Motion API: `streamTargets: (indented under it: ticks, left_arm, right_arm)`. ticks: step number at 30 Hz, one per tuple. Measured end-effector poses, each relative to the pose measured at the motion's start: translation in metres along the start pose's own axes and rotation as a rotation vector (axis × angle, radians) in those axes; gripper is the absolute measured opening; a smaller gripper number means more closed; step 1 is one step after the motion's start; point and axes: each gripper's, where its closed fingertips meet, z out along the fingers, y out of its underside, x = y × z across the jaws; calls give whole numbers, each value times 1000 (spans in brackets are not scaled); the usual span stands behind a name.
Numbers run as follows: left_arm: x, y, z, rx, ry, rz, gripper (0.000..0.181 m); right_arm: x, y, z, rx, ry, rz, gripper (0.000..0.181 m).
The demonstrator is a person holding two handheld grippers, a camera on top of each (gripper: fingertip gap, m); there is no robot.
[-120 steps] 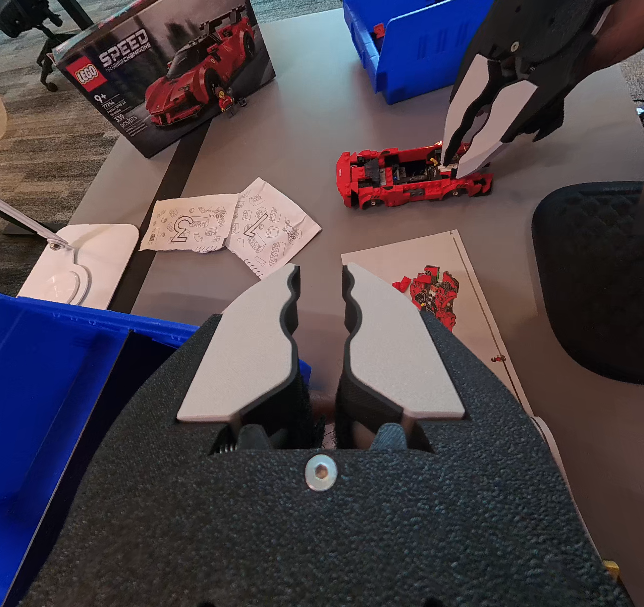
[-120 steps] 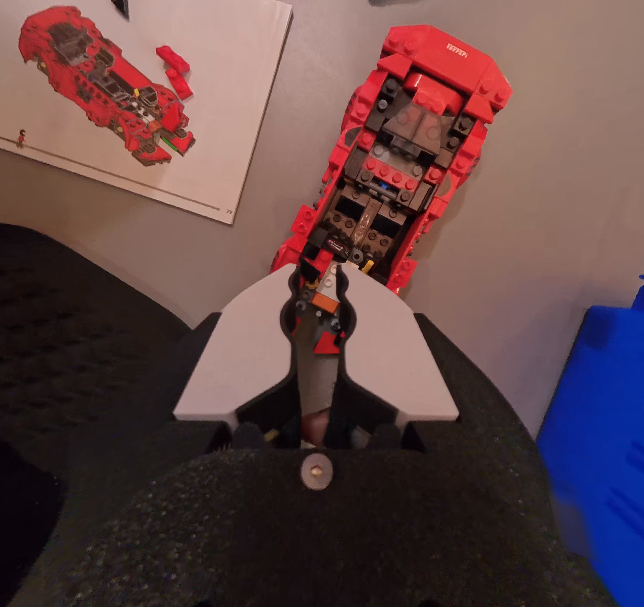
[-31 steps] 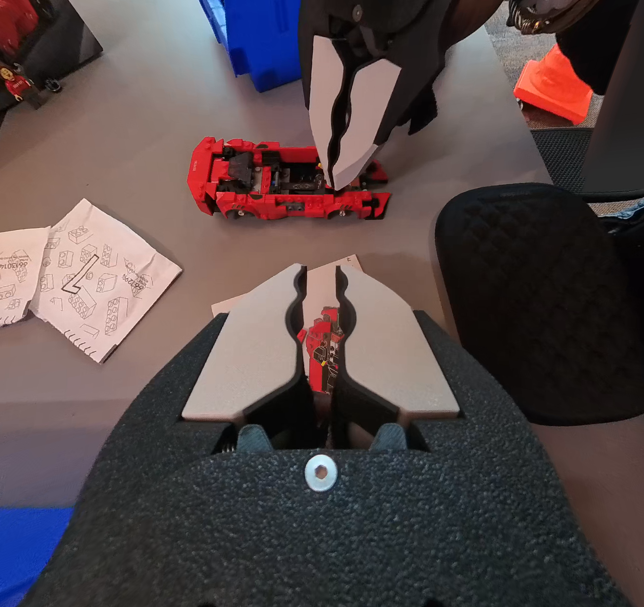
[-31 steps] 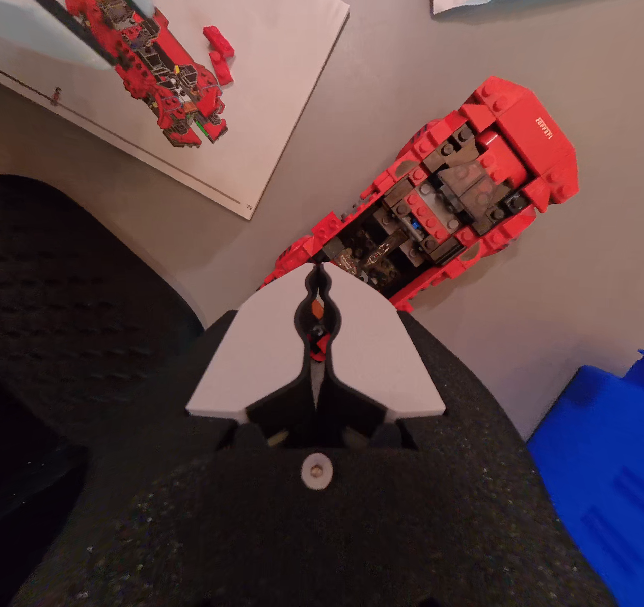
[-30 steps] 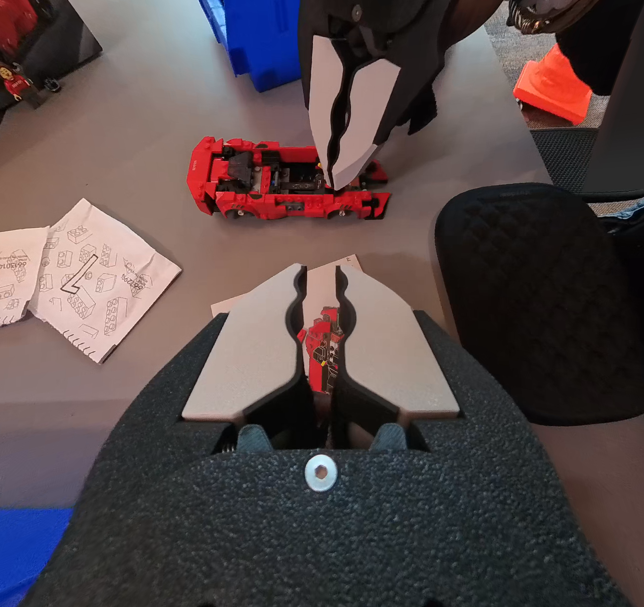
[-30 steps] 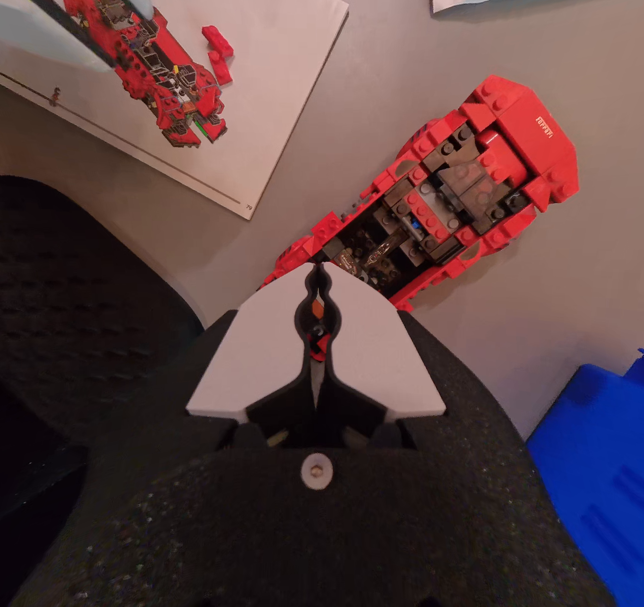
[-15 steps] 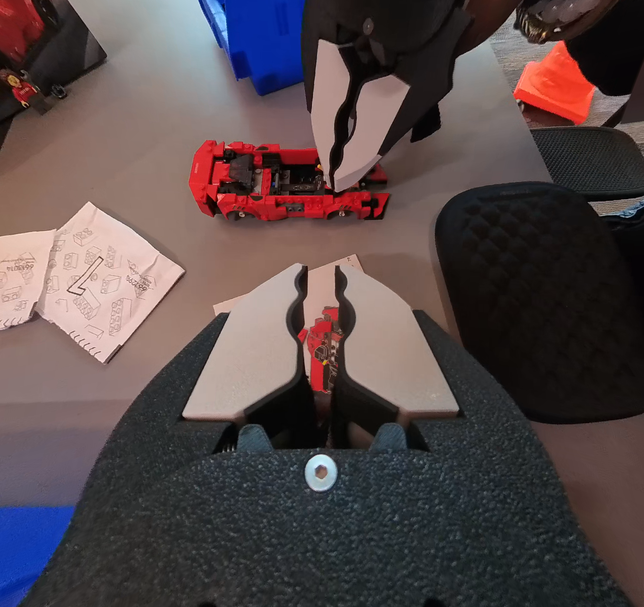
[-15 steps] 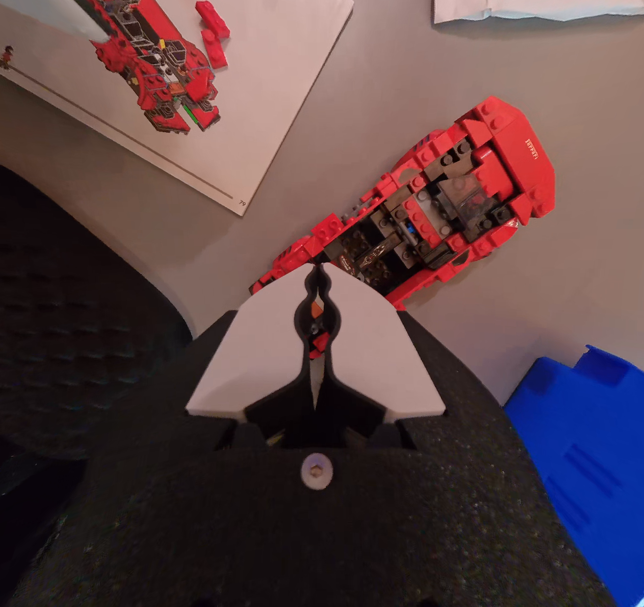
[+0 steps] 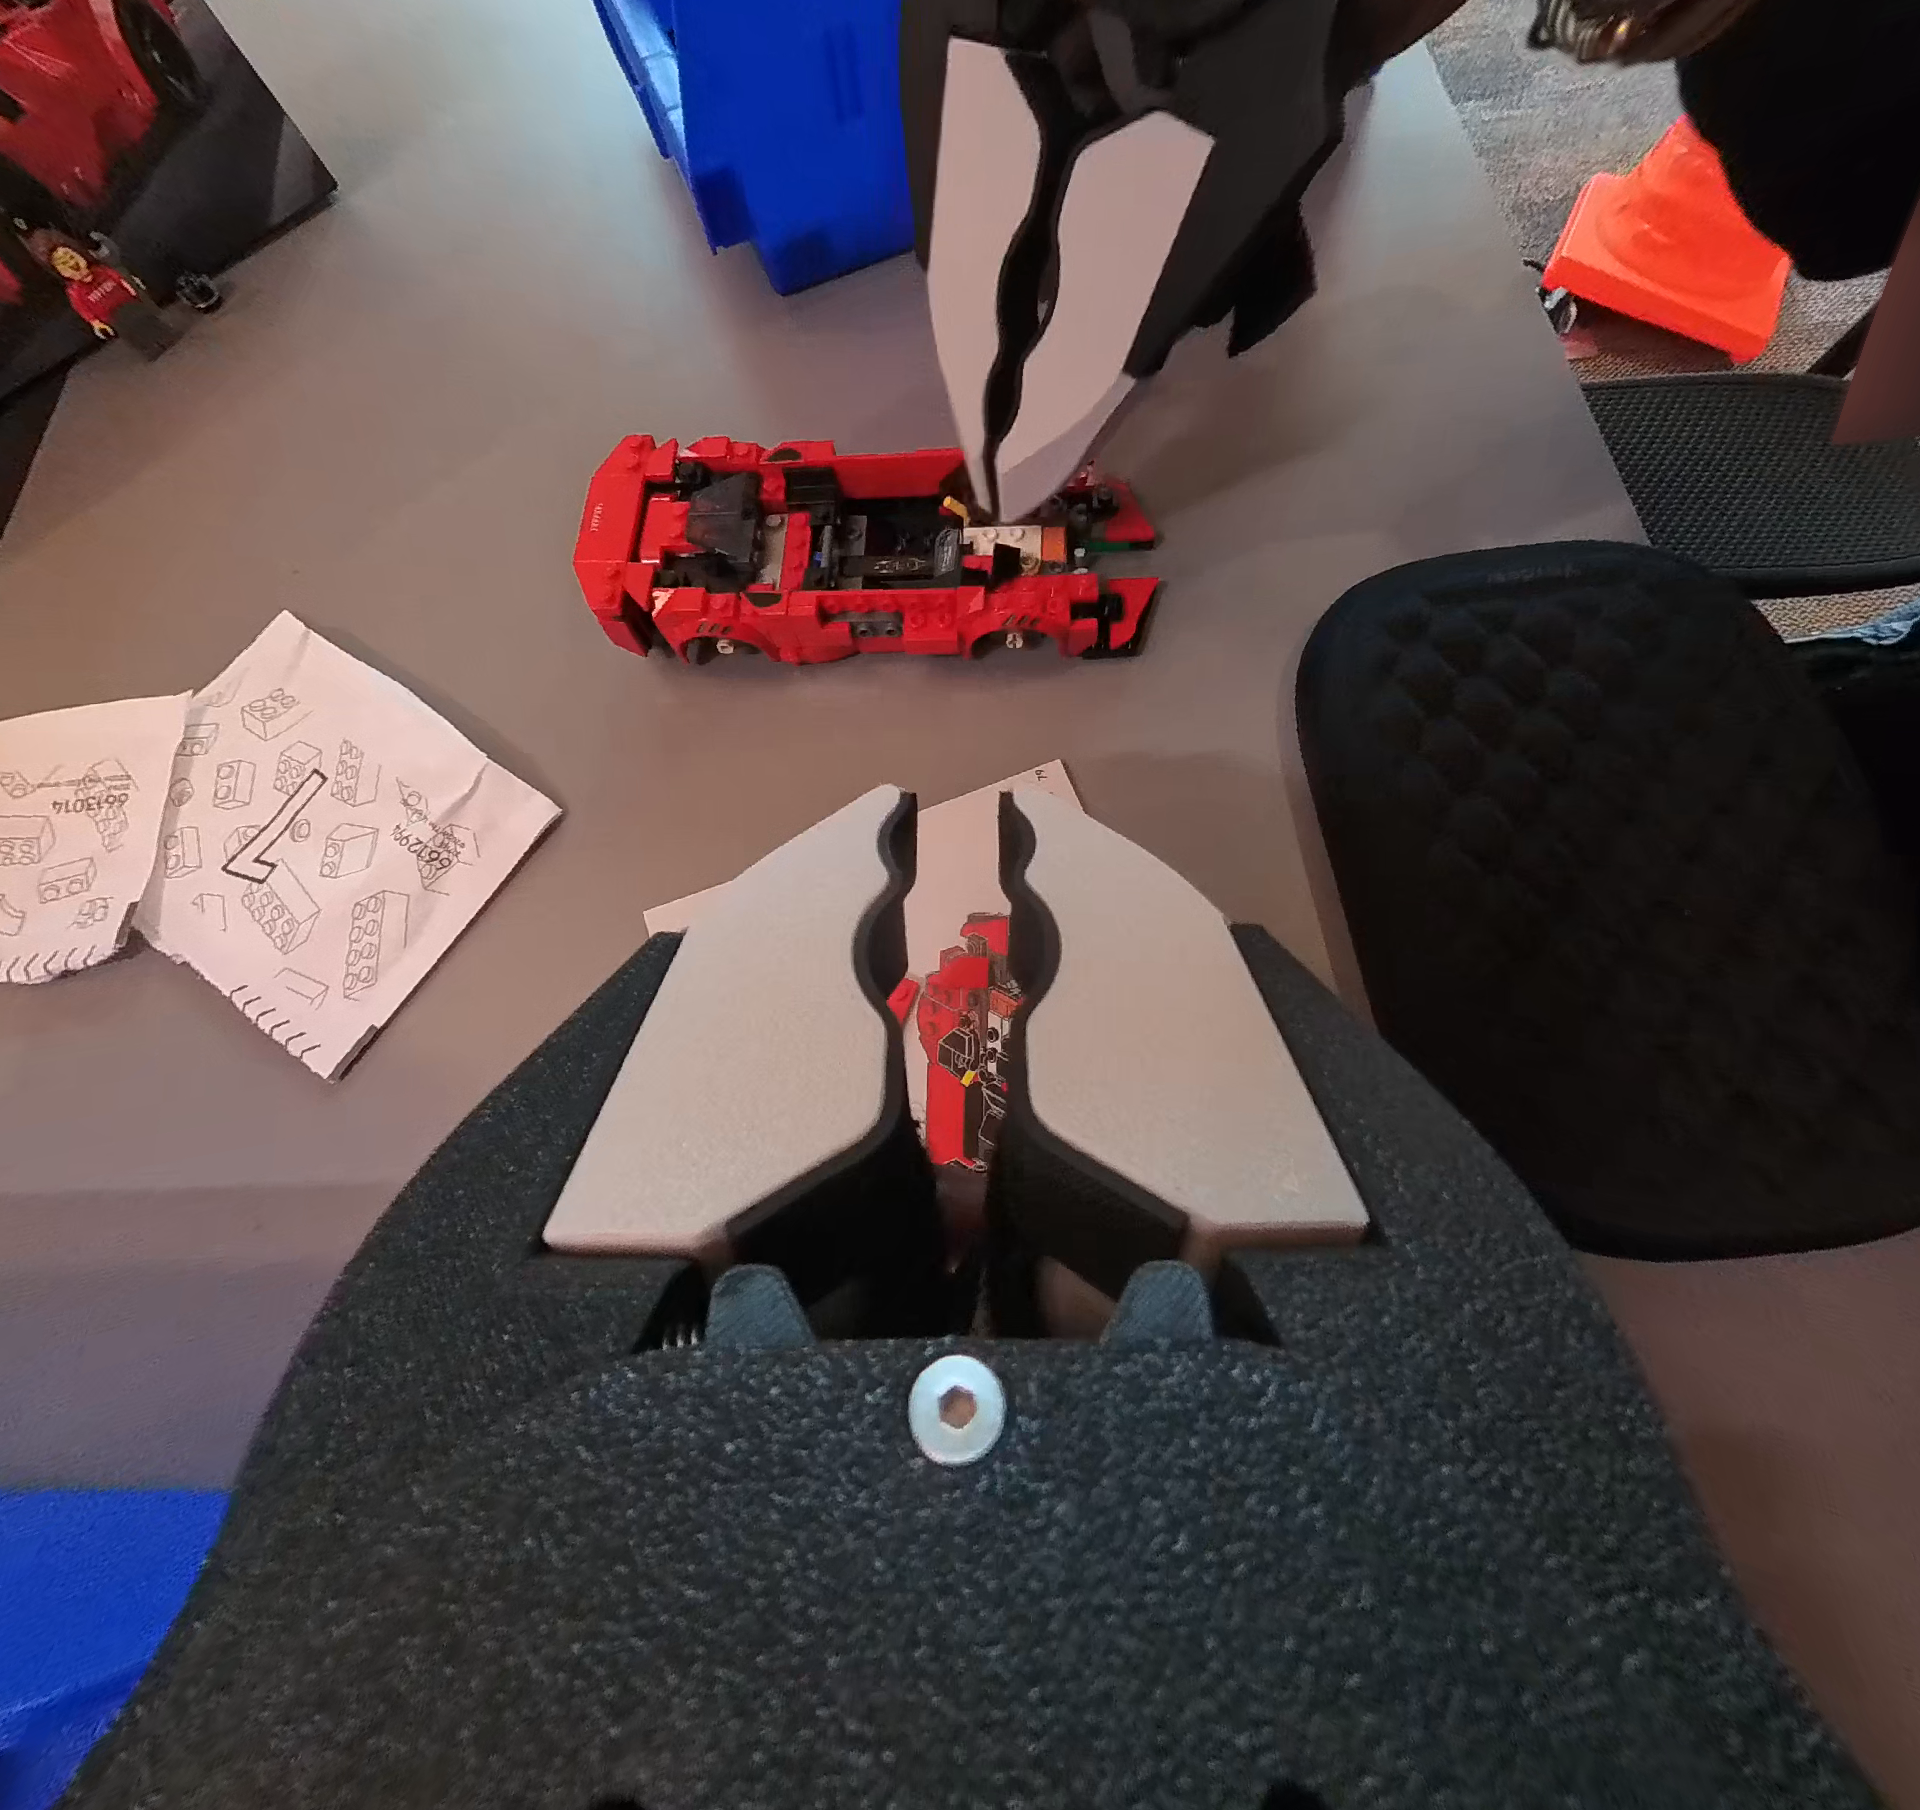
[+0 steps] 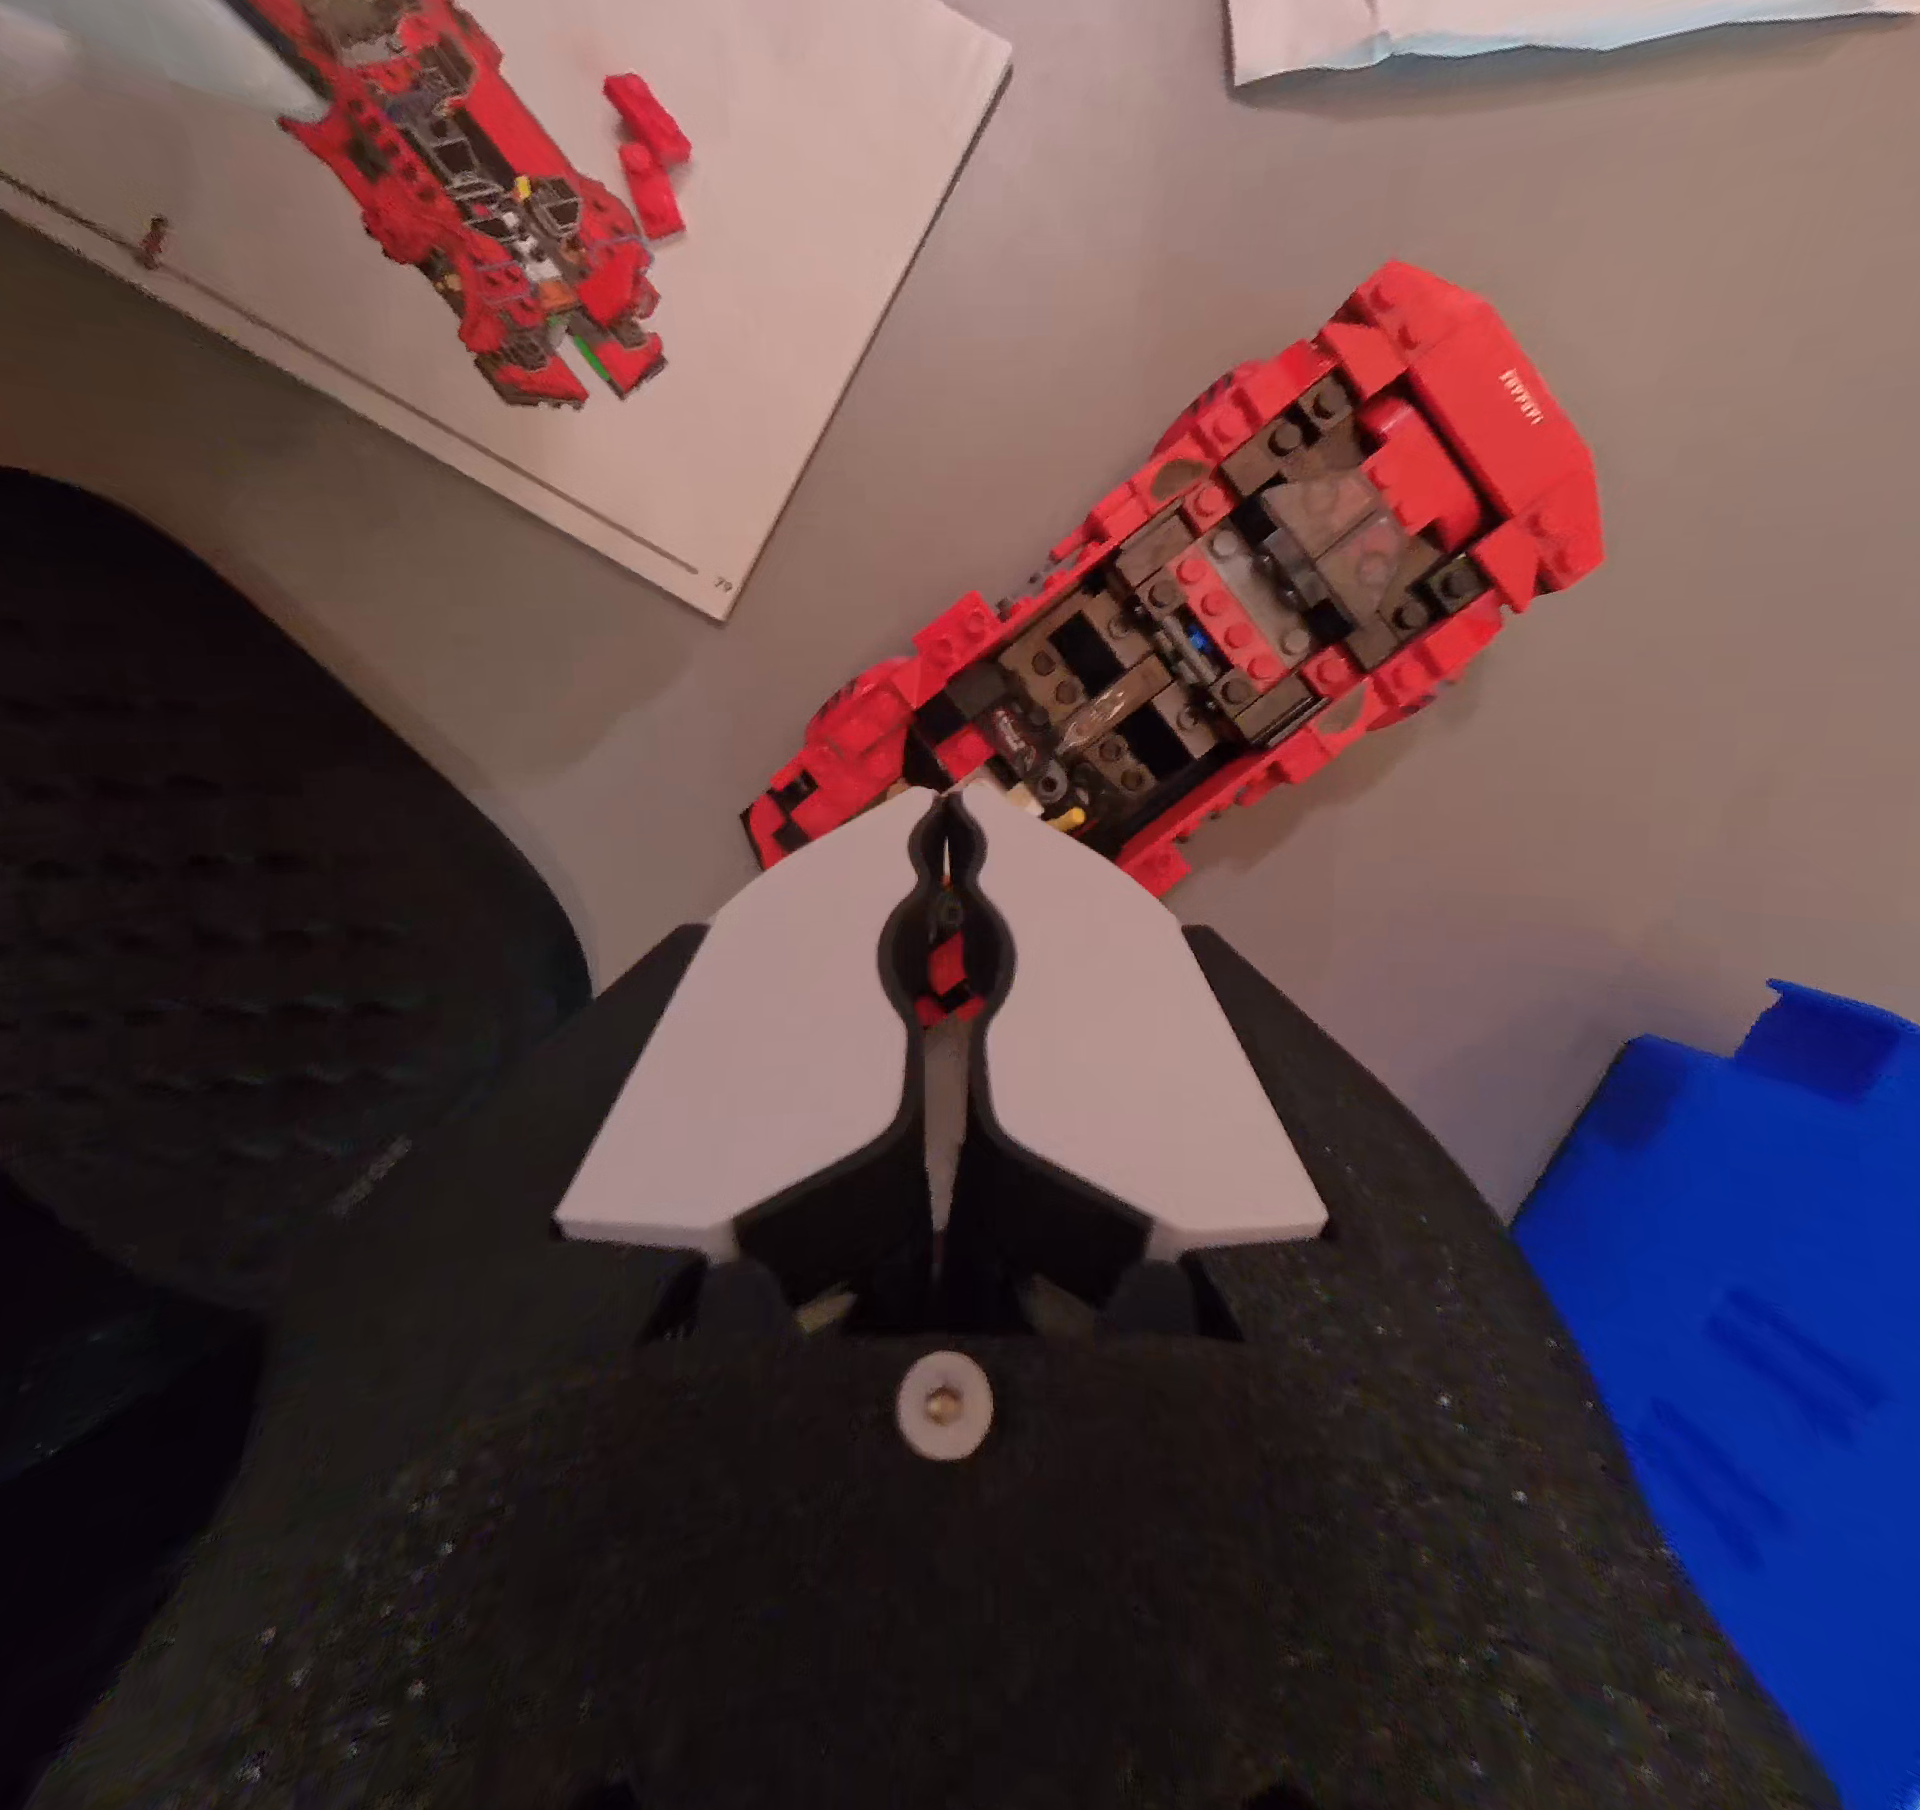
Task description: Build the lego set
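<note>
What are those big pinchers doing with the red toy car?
A person is building a red Lego car on the grey table, with a hand-held gripper in each hand. The right gripper is shut, with its tips down on the back end of the car, where parts are still missing. The left gripper is a little open, holds nothing and hovers over the instruction page. No wheels are on the car yet.
</note>
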Motion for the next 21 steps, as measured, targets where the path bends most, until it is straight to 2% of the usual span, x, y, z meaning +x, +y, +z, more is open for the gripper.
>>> streamTargets:
  ticks: [3, 4, 8, 10, 21]
  left_arm:
    - [0, 1, 1, 0, 3, -3, 14]
    - [0, 1, 1, -1, 4, -5, 14]
    - [0, 2, 2, -3, 7, -5, 14]
    - [0, 3, 2, -4, 8, -6, 14]
    - [0, 4, 3, -4, 12, -9, 14]
  right_arm:
    - [-1, 8, 2, -22, 0, -29, 0]
    - [-2, 10, 3, -28, -4, -31, 8]
    - [-7, 10, 7, -9, -41, -17, 21]
    - [-5, 7, 7, 19, -34, -2, 14]
    - [-4, 3, 12, 39, -84, 25, 14]
